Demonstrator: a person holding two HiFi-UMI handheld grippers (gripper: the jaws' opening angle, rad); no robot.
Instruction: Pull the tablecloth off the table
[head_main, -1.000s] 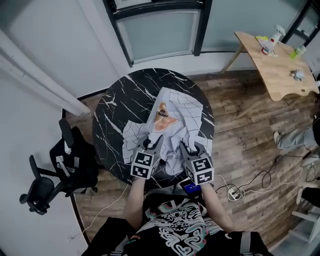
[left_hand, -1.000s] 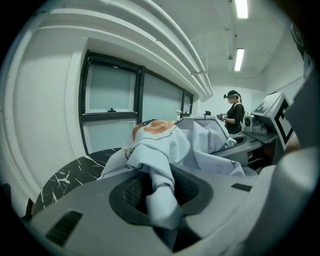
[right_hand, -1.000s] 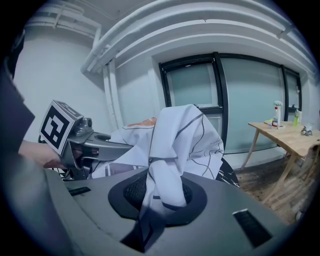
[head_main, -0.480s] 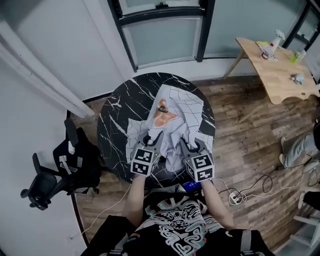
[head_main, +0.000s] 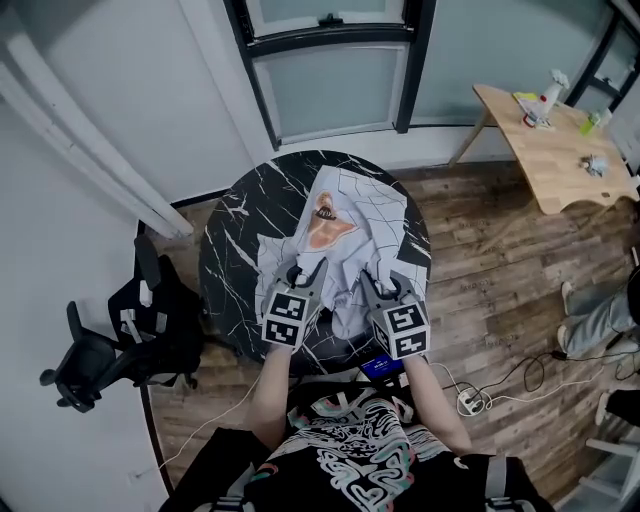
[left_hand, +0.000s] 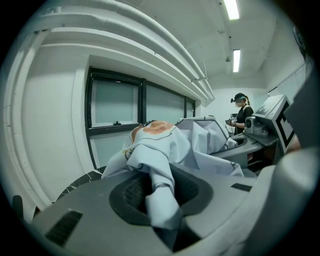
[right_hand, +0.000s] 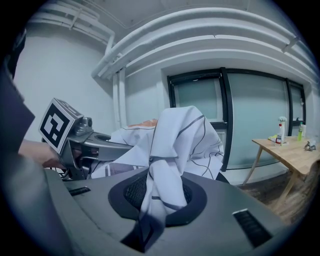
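Head view: 2 grippers, left gripper (head_main: 309, 274) and right gripper (head_main: 374, 285), each pinching bunched tablecloth (head_main: 350, 230) near edge, round marble table (head_main: 235, 235).

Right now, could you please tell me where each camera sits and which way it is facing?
Head view: on the person's head, looking steeply down at the table and tablecloth; shows forearms, left gripper, right gripper.
Left gripper view: on the left gripper, facing the window; its fingers pinch the tablecloth; right gripper alongside.
Right gripper view: on the right gripper, facing the window; its fingers pinch the tablecloth; left gripper alongside.
Shared: both gripper views show the bunched tablecloth and window.
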